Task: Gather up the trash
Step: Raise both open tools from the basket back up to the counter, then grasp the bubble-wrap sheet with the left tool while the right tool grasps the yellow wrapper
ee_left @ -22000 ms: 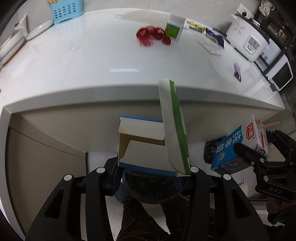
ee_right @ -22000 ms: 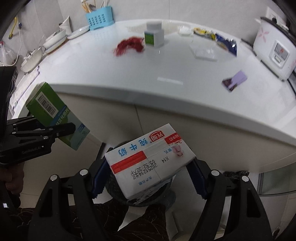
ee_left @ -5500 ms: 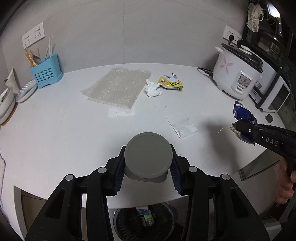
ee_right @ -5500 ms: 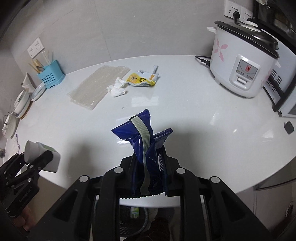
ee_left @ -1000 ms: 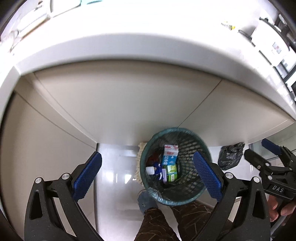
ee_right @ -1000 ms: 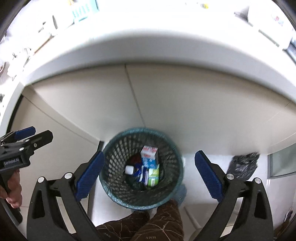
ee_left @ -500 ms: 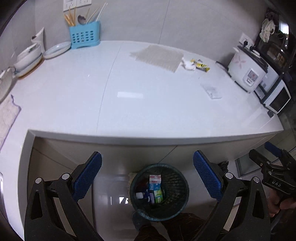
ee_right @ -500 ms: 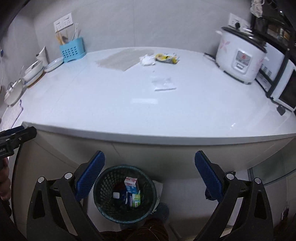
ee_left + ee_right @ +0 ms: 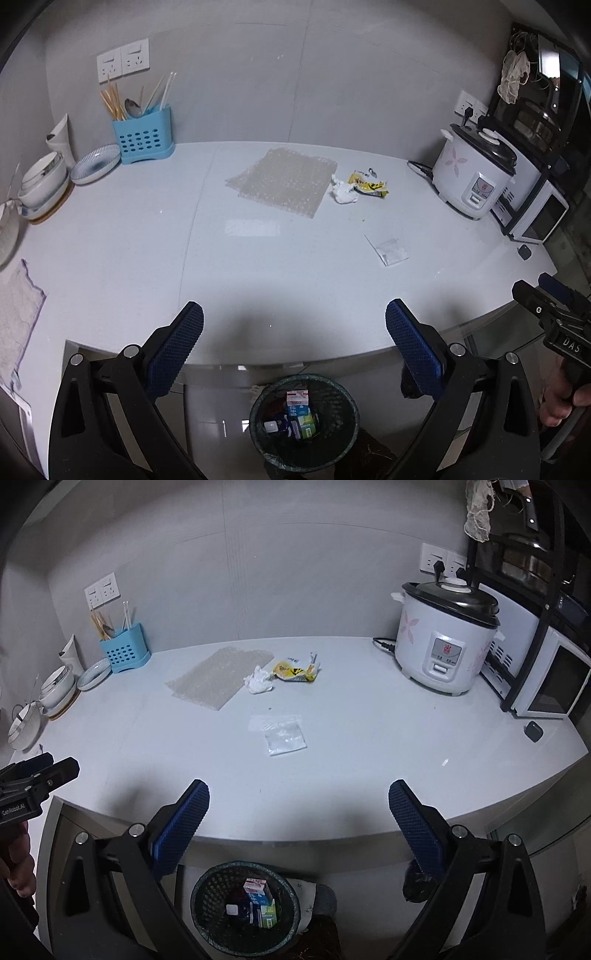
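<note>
Both hand-held grippers, left and right, gape released at lower frame. Mid-desk lie bubble wrap, tissue, yellow wrapper and clear bag; bin sits bottom centre.

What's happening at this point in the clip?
A person is clearing trash off a white counter with two handheld tools. Both the left tool and the right tool are open and empty, above the counter's near edge. The bin below holds cartons. Bubble wrap, a crumpled tissue, a yellow wrapper and a clear bag remain.
</note>
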Motion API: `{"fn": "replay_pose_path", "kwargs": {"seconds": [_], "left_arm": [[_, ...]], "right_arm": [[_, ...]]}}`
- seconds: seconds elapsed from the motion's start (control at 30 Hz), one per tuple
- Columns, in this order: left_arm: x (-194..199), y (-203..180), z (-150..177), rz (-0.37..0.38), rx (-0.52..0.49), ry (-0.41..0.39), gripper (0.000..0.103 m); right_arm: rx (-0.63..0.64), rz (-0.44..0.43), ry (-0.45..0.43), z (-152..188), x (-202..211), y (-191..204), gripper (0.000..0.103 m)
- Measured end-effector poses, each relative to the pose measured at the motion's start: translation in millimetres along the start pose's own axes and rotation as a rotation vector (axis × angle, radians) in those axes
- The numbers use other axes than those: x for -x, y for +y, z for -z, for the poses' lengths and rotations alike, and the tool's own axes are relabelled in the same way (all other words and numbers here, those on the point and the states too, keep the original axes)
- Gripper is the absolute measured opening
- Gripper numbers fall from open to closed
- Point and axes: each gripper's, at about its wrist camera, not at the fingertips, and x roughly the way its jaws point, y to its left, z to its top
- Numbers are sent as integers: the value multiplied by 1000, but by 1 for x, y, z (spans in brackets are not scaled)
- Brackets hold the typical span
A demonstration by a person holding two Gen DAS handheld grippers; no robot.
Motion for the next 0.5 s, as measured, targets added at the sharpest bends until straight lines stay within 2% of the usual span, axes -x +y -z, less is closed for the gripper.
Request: {"fn": "replay_pose_path", "kwargs": {"seconds": [0.3,0.5], "left_arm": [[-19,-18,-66,-35,-3,-42,97],[-60,-25,-101,-49,7,-7,97]], "right_arm": [[21,-26,-9,-65,-32,-21,94],[48,-53,7,-107,-73,-30,94]]}}
